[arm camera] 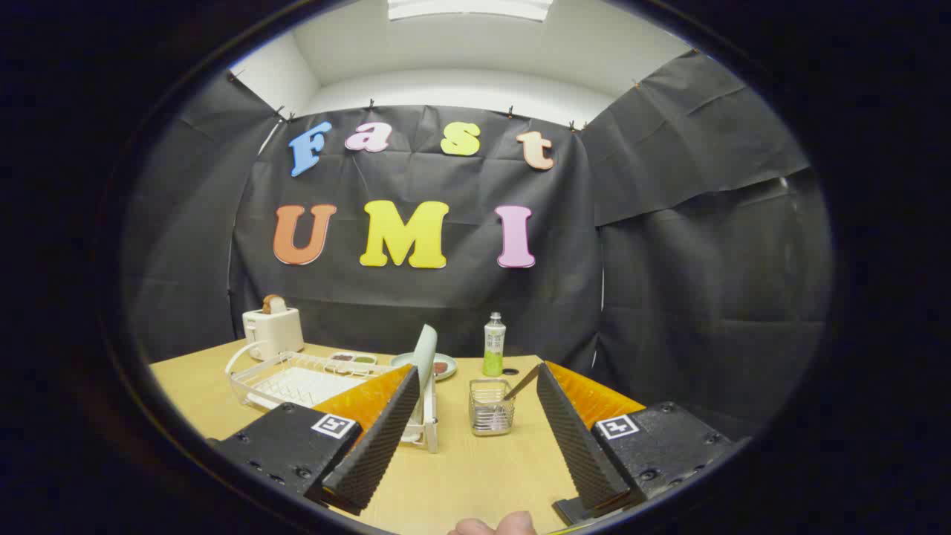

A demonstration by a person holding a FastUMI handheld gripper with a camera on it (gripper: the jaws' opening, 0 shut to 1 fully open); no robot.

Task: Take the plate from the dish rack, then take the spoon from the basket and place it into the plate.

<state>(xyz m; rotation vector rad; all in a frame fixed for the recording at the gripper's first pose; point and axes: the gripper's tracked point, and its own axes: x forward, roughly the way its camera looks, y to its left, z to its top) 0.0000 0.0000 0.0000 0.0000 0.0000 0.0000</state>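
While the plate stands upright on edge in the white dish rack, the gripper hangs spread wide above the wooden table, grasping nothing. One spoon leans in the one wire basket, just ahead of the fingers and between them. By the look of it, no step is done: plate to lift out, spoon to move into it. Beyond stand one green bottle, one toaster and one small dish. A fingertip shows below.
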